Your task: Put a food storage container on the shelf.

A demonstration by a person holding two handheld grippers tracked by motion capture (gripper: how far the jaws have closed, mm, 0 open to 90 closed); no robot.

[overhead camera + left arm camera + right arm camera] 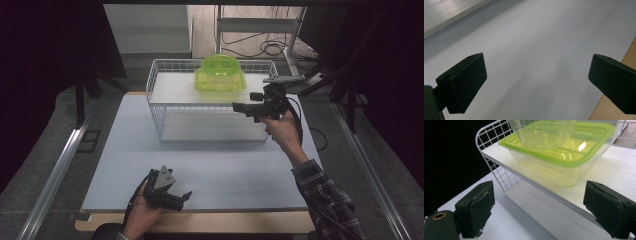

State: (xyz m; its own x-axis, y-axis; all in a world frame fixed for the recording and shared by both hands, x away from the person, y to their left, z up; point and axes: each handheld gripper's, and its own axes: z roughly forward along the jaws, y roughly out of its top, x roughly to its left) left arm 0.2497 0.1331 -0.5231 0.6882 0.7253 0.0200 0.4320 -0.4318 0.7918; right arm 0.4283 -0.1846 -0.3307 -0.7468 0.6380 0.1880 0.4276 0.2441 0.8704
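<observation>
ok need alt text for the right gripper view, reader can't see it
A clear container with a lime-green lid sits on the upper shelf of a white wire rack, a clear bowl on its lid. The right gripper faces it, jaws open and empty.

left gripper (186, 196) open, right gripper (239, 107) open

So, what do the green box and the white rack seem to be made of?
The green box looks like glossy translucent plastic: light shines through it and glints on its rim. The white rack looks like coated metal wire, judging by its thin grid bars; the coating is probably paint or plastic.
</observation>
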